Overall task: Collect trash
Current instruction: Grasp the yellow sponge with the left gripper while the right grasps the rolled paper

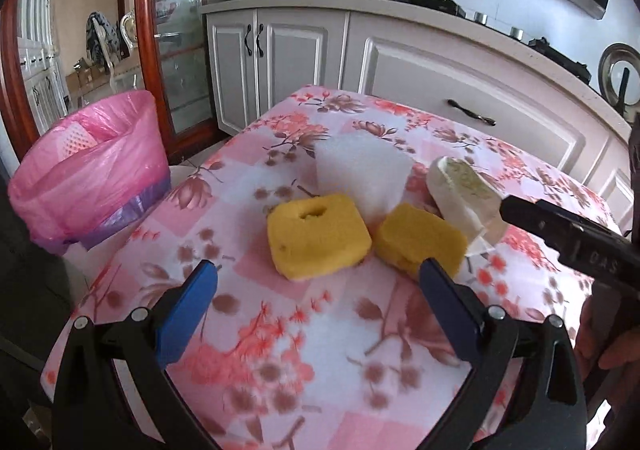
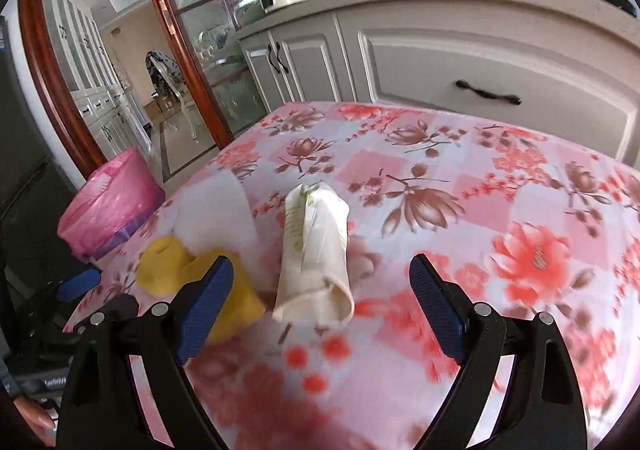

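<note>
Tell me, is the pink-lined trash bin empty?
Not empty: the left wrist view shows a white mesh piece lying inside the pink-lined trash bin.

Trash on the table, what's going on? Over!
Both jaws open, holding nothing. Two yellow sponges, white block, crumpled cup lie on table. Pink bin left, path clear.

The right gripper (image 2: 322,274) hangs with its blue-padded jaws spread wide above a table (image 2: 480,209) draped in a pink floral cloth, a crumpled cream paper wrapper (image 2: 316,250) lying between and just ahead of the fingers, untouched by either. Two yellow sponges (image 2: 168,266) and a white foam block (image 2: 216,205) lie left of the wrapper. A bin lined with a pink bag (image 2: 108,205) stands beyond the table's left edge.
</note>
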Demonstrator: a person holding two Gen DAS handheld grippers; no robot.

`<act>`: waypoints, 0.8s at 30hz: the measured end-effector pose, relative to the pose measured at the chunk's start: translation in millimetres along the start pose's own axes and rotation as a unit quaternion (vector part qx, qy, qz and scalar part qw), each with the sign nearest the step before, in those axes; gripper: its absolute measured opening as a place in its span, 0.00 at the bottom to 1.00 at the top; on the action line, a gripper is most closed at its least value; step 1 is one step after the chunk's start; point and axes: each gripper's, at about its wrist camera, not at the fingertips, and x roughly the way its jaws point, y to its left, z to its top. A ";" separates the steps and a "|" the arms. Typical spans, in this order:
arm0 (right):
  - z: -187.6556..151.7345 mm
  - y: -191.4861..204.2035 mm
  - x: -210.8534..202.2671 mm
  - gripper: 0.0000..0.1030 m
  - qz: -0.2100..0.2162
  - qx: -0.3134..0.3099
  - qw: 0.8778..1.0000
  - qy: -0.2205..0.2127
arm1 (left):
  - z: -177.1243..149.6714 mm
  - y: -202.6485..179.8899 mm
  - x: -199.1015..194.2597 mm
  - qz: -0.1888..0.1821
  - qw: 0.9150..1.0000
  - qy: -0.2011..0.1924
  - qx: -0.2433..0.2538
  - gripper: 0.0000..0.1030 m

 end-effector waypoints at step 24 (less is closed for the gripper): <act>8.0 -2.1 32.1 0.43 0.032 0.002 0.999 0.029 | 15.8 -2.1 57.1 0.008 0.999 0.038 -0.002 0.60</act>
